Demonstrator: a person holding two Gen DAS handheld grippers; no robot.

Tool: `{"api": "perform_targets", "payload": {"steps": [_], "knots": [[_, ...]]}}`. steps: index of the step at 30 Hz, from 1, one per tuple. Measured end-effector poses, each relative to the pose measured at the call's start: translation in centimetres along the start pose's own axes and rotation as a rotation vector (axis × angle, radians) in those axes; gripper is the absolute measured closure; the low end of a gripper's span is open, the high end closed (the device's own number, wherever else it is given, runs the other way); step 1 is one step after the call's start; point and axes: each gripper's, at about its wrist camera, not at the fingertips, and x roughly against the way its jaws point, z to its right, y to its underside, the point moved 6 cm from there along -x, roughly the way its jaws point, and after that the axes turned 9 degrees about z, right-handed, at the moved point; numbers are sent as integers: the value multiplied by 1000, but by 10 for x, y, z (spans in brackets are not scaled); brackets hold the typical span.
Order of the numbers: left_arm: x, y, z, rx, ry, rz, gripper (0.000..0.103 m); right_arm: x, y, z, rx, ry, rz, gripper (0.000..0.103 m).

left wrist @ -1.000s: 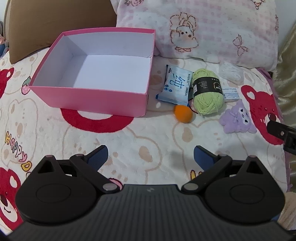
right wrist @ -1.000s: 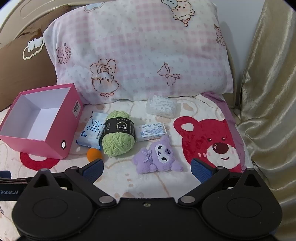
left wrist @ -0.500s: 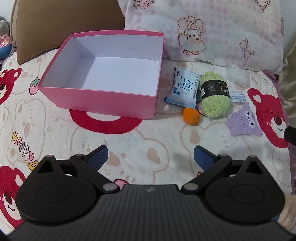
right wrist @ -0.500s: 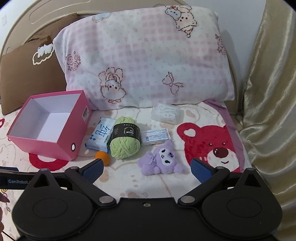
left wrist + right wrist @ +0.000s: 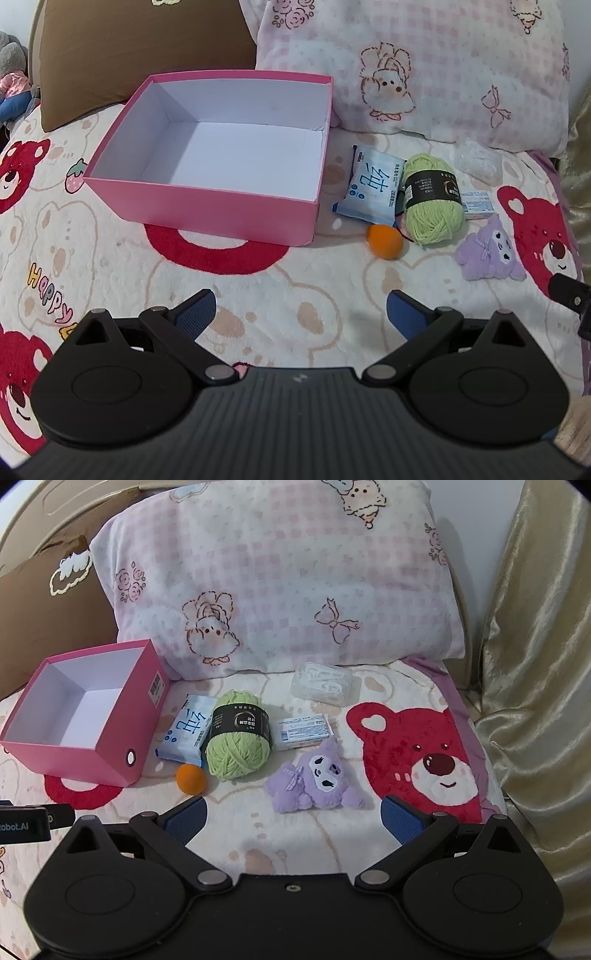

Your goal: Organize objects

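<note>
Both the left claw [image 5: 301,310] and right claw [image 5: 293,818] are being held released over the bed, where the small orange ball [image 5: 190,779], touching nothing beside the empty pink cardboard box [image 5: 110,755], is being judged likely to roll off the plush blanket [image 5: 314,834] if nudged.

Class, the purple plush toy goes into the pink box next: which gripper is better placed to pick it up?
Probably the right gripper: open, with the purple plush toy just ahead between its fingers. The left gripper faces the pink box.

Soft, even indoor light, faint shadows, sharp centre, strong fisheye bending and dark corners.
</note>
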Motion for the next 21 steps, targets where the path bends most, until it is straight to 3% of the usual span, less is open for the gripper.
{"api": "perform_targets", "payload": {"steps": [21], "knots": [[-1,2,-3,3,-5,-11,3,-2,4,-6,39,-7,-7,1]]}}
